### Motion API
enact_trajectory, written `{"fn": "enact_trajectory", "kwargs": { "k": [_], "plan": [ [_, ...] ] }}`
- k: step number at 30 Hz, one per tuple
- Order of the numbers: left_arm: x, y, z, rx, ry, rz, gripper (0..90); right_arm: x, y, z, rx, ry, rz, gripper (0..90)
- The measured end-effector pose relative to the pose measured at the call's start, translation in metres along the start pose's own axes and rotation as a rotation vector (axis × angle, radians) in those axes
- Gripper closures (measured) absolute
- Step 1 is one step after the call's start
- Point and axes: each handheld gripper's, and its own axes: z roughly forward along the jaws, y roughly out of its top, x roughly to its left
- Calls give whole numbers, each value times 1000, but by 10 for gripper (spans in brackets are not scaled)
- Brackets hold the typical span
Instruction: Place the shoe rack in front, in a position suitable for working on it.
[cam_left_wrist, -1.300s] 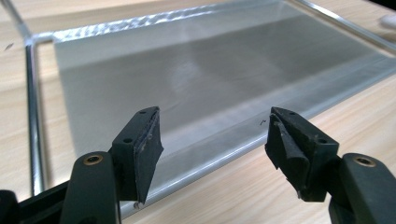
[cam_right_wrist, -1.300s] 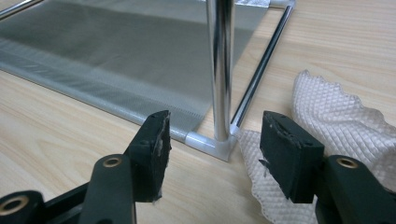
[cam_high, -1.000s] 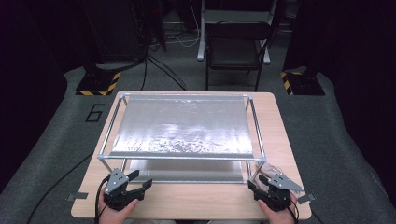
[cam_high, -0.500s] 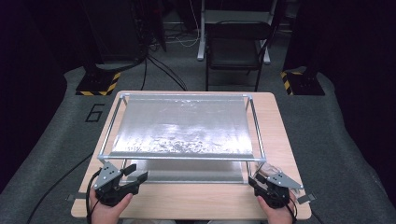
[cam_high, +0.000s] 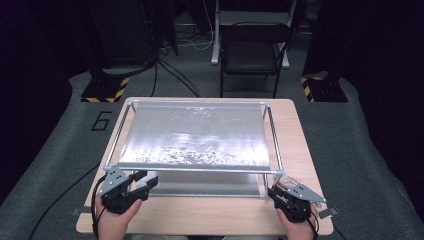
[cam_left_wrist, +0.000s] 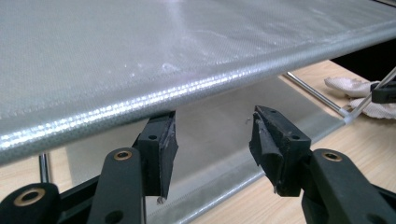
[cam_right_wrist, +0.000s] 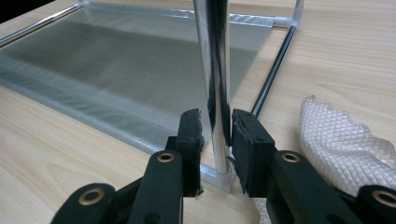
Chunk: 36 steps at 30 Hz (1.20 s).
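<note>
Rack post (cam_right_wrist: 215, 70) sits clamped in the right claw (cam_right_wrist: 215, 135), while the left claw (cam_left_wrist: 212, 140) gapes empty; one-sided lifting may tip the frame.

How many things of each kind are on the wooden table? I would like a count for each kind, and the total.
Metal-framed rack with mesh shelves: 1
White quilted cloth: 1
Hand-held tongs: 2, the left and the right
Total: 4
</note>
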Motion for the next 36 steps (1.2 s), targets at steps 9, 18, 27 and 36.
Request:
{"fn": "enact_trajectory", "kwargs": {
  "k": [9, 18, 27, 36],
  "plan": [
    [10, 7, -1, 21, 14, -2, 501, 8, 1, 2, 4, 49, -53, 786],
    [12, 13, -1, 36, 12, 33, 491, 16, -1, 2, 16, 119, -85, 785],
    [0, 24, -14, 0, 5, 53, 471, 29, -3, 1, 31, 149, -110, 793],
    [-8, 42, -2, -4, 3, 37, 399, 32, -4, 1, 29, 170, -105, 789]
  ]
}}
